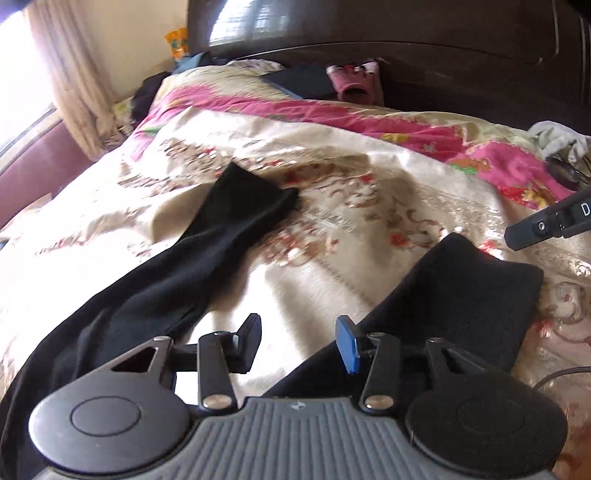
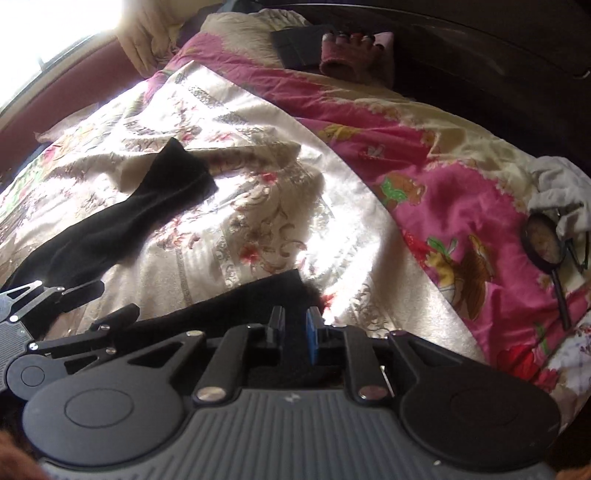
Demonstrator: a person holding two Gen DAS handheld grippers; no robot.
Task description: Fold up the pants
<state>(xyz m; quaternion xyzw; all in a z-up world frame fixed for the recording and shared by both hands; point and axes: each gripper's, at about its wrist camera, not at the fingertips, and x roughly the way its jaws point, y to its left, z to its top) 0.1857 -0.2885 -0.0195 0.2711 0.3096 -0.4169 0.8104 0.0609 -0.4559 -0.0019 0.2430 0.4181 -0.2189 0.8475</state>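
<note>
Black pants (image 1: 207, 258) lie spread on a cream floral bedspread (image 1: 332, 192), legs apart; the left leg (image 1: 236, 210) reaches up the bed, the right leg (image 1: 465, 291) ends near the right. My left gripper (image 1: 301, 341) is open over the gap between the legs, holding nothing. In the right wrist view my right gripper (image 2: 295, 334) is shut on the right pant leg (image 2: 236, 310), black cloth between its pads. The left leg (image 2: 147, 206) lies farther left, and the left gripper (image 2: 99, 299) shows at the lower left.
A pink patterned quilt (image 2: 443, 192) covers the right side of the bed. A magnifying glass (image 2: 546, 243) and grey cloth (image 2: 565, 184) lie on it at right. A dark headboard (image 1: 406, 33), pink gloves (image 1: 354, 81) and a dark folded item (image 1: 299, 79) are at the far end.
</note>
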